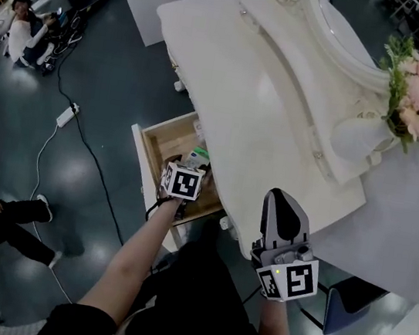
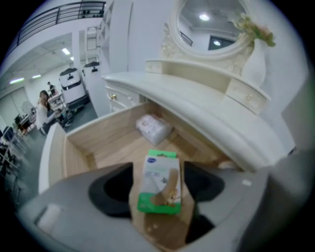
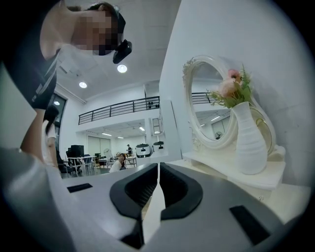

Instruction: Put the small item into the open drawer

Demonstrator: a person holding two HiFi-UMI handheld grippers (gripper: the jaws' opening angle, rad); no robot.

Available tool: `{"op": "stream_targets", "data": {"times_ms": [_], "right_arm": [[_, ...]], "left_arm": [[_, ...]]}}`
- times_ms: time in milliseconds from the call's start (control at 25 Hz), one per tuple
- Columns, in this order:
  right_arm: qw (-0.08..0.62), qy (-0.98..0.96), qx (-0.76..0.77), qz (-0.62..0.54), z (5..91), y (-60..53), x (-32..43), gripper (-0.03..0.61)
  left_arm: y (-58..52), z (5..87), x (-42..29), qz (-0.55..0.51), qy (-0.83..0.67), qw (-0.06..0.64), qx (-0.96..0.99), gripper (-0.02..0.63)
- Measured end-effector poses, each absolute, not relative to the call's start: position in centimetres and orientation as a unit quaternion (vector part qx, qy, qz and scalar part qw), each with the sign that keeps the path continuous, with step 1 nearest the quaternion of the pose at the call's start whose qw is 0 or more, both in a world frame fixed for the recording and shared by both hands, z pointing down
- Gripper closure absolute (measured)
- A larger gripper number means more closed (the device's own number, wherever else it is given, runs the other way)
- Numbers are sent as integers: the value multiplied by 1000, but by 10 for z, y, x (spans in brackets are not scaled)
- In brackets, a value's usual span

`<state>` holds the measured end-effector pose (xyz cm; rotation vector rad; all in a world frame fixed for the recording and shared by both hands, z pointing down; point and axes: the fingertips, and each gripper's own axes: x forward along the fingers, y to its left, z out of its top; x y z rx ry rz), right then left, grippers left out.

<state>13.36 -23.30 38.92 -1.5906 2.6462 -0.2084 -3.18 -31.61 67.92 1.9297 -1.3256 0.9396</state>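
A cream carved dressing table (image 1: 231, 72) has its pale wooden drawer (image 1: 154, 143) open. Above the drawer's floor, the left gripper (image 1: 190, 169) clamps a flat white-and-green plaster box (image 2: 158, 182) between its jaws. The right gripper (image 3: 157, 182), jaws pressed together, holds nothing.

Head view: from above person, steeply down onto dressing table (image 1: 247, 75) and open drawer (image 1: 163, 140), at arm's reach. Left gripper view: close over drawer, angled down into it, mirror (image 2: 211, 24) beyond. Right gripper view: low near tabletop edge, facing slightly upward at mirror and vase (image 3: 248, 142). Shared by all three: table, mirror, vase.
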Motion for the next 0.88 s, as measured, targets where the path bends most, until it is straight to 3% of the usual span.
{"op": "stream_targets", "data": {"times_ms": [880], "right_arm": [[56,865,-497,-29,350,-198,107,581]], "left_arm": [[-293,456,-87,113,-587,154,787,511]]}}
